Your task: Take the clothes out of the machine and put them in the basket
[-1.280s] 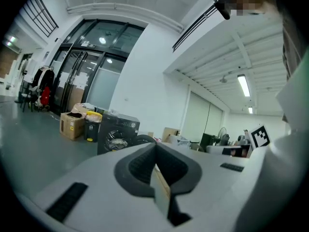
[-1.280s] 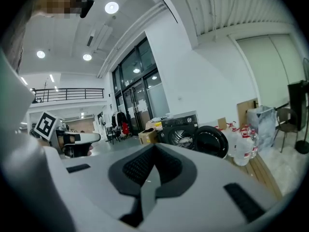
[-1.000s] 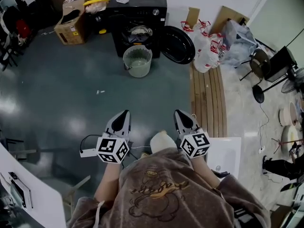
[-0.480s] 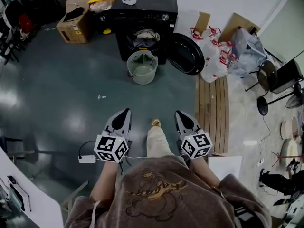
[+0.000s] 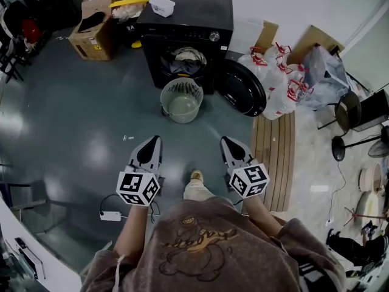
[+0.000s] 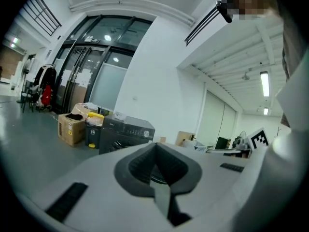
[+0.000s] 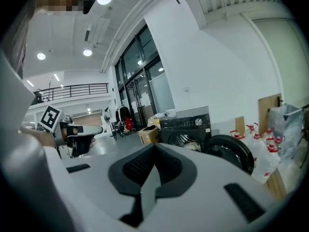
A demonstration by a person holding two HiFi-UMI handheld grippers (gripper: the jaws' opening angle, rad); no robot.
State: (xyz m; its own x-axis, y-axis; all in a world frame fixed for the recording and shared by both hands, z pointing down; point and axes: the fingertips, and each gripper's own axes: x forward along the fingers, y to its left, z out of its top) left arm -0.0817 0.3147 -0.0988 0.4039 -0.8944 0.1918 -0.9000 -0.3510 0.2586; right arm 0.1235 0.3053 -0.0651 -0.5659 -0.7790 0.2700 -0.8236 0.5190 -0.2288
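- Clothes point(image 5: 187, 57) lie as a pale and dark heap inside the machine point(image 5: 182, 20), at its open mouth; I judge none is taken out yet.
- The pieces look tangled, so a pull on one may drag out another, which may fall on the floor point(image 5: 85, 120) before the machine instead of into the basket point(image 5: 181, 100).
- The basket stands on the floor just in front of the machine's mouth; a foot or a low gripper could push it or tip it.
- The round door point(image 5: 244, 89) hangs open at the right of the machine, and the right gripper point(image 5: 226, 141) could strike it on the way in.
- The jaws of the left gripper point(image 5: 155, 140) and of the right one are pressed fully together and hold nothing. Both are well apart from the machine, and jaws that arrive closed can only poke the cloth.
- A white plug block point(image 5: 110, 215) with a cable lies on the floor far from the machine, near the person point(image 5: 200, 248); it may catch a step.
- Containers: the machine holds the clothes; the basket appears empty.
- On top of the machine sits a small white tub point(image 5: 161, 6); its content I cannot tell.
- Left of the machine an open cardboard box point(image 5: 93, 24) holds something dark; right of the machine, past the door, stand full white bags point(image 5: 275, 84) with red handles.
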